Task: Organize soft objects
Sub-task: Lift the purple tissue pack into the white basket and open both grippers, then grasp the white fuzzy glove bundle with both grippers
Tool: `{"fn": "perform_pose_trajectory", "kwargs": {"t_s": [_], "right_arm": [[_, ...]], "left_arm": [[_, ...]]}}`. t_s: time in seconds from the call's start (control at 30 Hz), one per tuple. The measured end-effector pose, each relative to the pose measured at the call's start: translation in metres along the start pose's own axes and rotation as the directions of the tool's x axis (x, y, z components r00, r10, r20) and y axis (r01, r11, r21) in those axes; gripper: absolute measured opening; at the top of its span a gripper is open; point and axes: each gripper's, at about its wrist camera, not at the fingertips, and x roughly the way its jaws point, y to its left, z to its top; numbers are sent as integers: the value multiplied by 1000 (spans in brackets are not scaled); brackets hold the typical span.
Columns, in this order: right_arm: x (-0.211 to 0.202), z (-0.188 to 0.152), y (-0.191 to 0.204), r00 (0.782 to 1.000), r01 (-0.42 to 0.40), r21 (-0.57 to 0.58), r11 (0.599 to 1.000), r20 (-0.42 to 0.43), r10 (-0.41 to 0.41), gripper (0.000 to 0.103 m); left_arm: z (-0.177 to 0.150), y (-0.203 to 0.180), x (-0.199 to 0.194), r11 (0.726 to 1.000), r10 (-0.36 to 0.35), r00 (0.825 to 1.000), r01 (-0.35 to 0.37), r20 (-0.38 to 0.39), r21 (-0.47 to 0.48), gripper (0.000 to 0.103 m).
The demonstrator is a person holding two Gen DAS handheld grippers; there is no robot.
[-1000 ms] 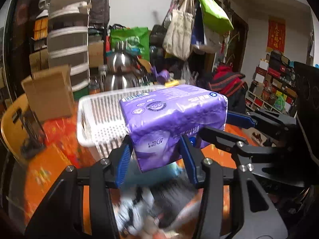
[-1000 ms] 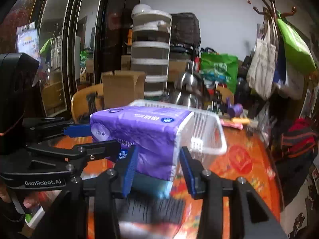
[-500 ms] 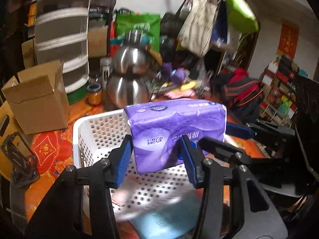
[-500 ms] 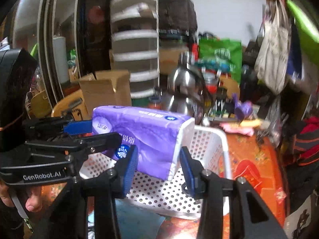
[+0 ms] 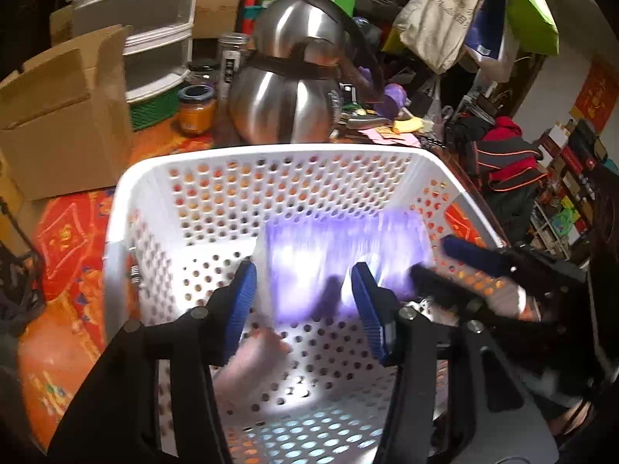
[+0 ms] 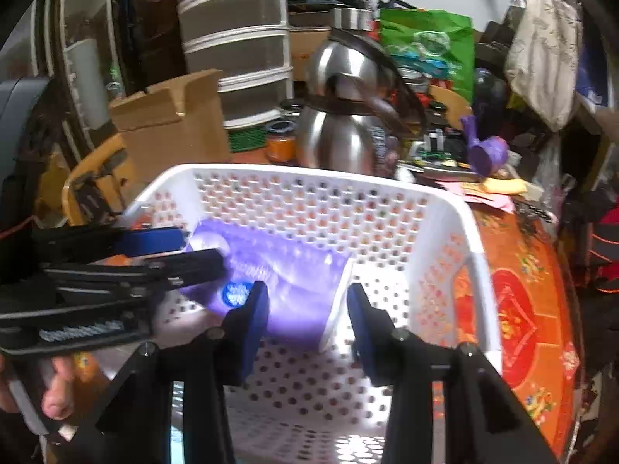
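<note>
Centre of both frames: purple tissue pack seen inside white perforated basket, blurred, near far wall. Left gripper jaws opening; pack lies between and beyond blue pads, pads not pressed on it. Right gripper held over basket; pack's white end sits between its jaws, contact cannot be told. Steel kettle behind basket, upper centre; cardboard box at upper left.
</note>
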Motion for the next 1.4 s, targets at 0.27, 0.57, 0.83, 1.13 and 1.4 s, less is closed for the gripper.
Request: {"fn": "perform_pose_trajectory", "kwargs": {"t_s": [0.27,0.57,0.83,1.13,1.4], "right_arm": [[-37,-9,-41,995,10,131,991,98,-23,72],[-58,-24,-32,989,65,124,990,122,-81,74],[-115,-99,-8,967,61,153,986,234,-96,75],[-129,-207,69,978,-32,109,994,207,9,76],[-138,-248,120,968,-82,62,995,244,65,76]], "left_arm": [[-14,14,-49,999,45,991,-45,126,-7,89],[-37,-9,-92,992,91,981,-106,174,76,89],[-120,-21,-156,977,140,953,-177,269,118,90],[-232,11,-183,985,157,943,-171,294,22,90],[-287,45,-178,984,179,941,-170,287,-55,89]]}}
